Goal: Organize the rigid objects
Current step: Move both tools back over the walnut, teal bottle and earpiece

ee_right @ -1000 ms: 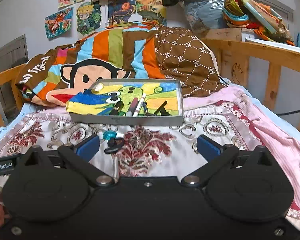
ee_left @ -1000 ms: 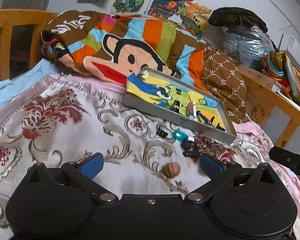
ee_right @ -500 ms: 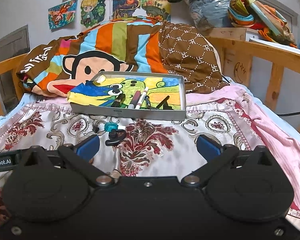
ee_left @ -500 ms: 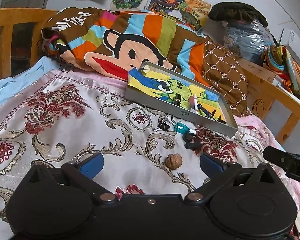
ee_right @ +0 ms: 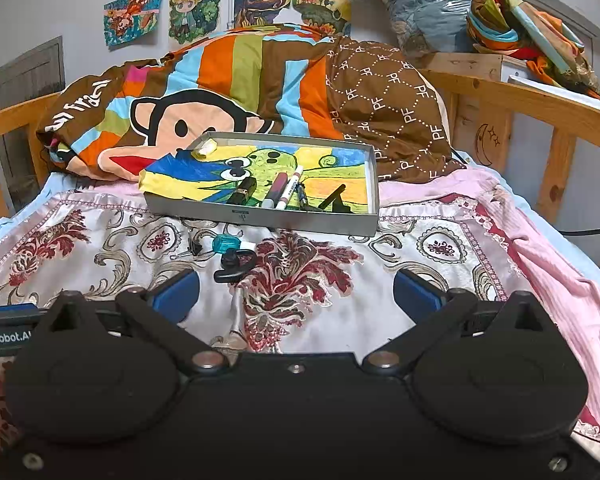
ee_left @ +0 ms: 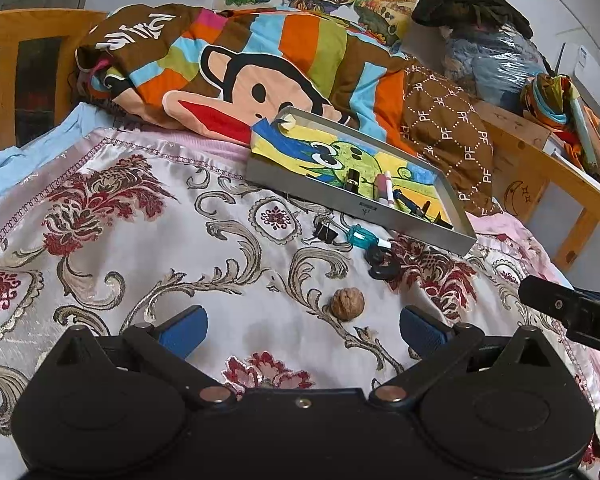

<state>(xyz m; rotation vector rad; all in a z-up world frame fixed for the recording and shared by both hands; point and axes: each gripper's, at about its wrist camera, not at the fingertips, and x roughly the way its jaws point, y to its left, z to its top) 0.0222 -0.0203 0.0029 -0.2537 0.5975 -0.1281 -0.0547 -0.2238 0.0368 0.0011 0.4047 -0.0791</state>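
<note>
A grey tray lined with a colourful drawing lies on the patterned bedspread and holds pens and markers. In front of it lie a black binder clip, a teal-handled tool and a black earpiece. A walnut sits just ahead of my left gripper, which is open and empty. My right gripper is open too, hanging over the bedspread a little short of the earpiece.
A striped monkey-print quilt is bunched behind the tray. Wooden bed rails run along the right and far left. Piled clothes and bags sit on a shelf at the right. Part of the other gripper shows at the left view's right edge.
Both grippers have drawn back a little and tilted down, so the tray and small items sit higher in view. The walnut now lies further ahead of the left fingers. Nothing was picked up.
</note>
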